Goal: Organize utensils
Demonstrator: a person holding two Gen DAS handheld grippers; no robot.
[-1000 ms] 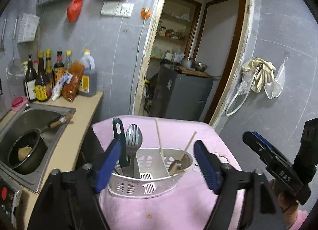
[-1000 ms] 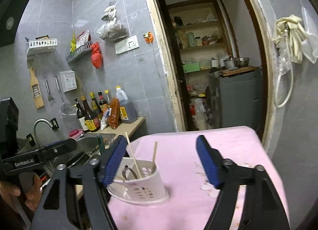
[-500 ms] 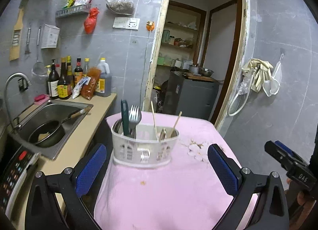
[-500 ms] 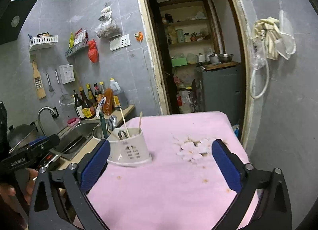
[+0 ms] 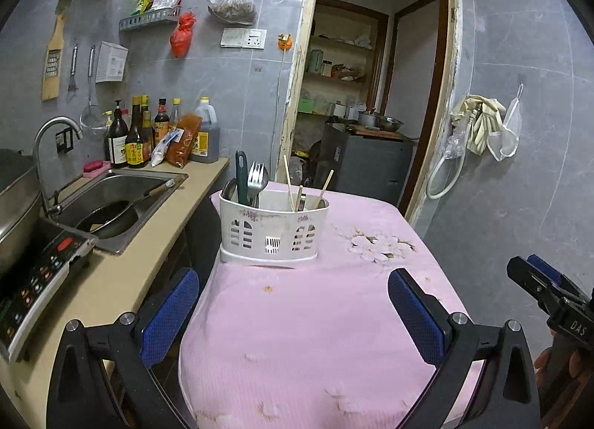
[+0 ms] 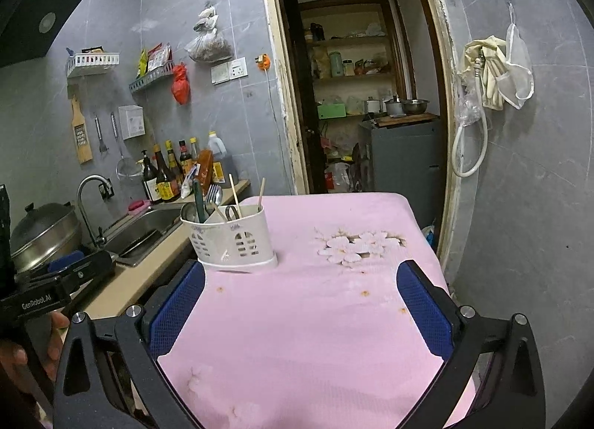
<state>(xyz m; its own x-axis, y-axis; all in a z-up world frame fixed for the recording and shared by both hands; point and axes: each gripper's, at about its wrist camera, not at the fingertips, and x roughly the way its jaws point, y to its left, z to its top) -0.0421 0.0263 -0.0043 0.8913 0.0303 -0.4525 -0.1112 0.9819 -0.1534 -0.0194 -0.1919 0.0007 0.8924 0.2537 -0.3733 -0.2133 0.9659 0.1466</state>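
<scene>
My left gripper (image 5: 293,317) stood fully spread with nothing between its blue pads (image 5: 169,314), the jaws having just been opening. My right gripper (image 6: 300,310) was the same: wide apart and empty, its jaws having just been opening too.

The white utensil caddy (image 5: 273,228) stood upright on the pink tablecloth (image 5: 315,347), well ahead of both pairs of jaws and apart from them. From my left jaws it sat straight ahead, a little toward the left finger; from my right jaws it sat ahead and toward the left finger.

In the caddy's left compartment stood a dark green handle (image 5: 241,176), a fork (image 5: 255,178) and a spoon. In the right compartment leaned wooden chopsticks (image 5: 289,184).

Left of my jaws ran the counter with the sink (image 5: 122,202).
</scene>
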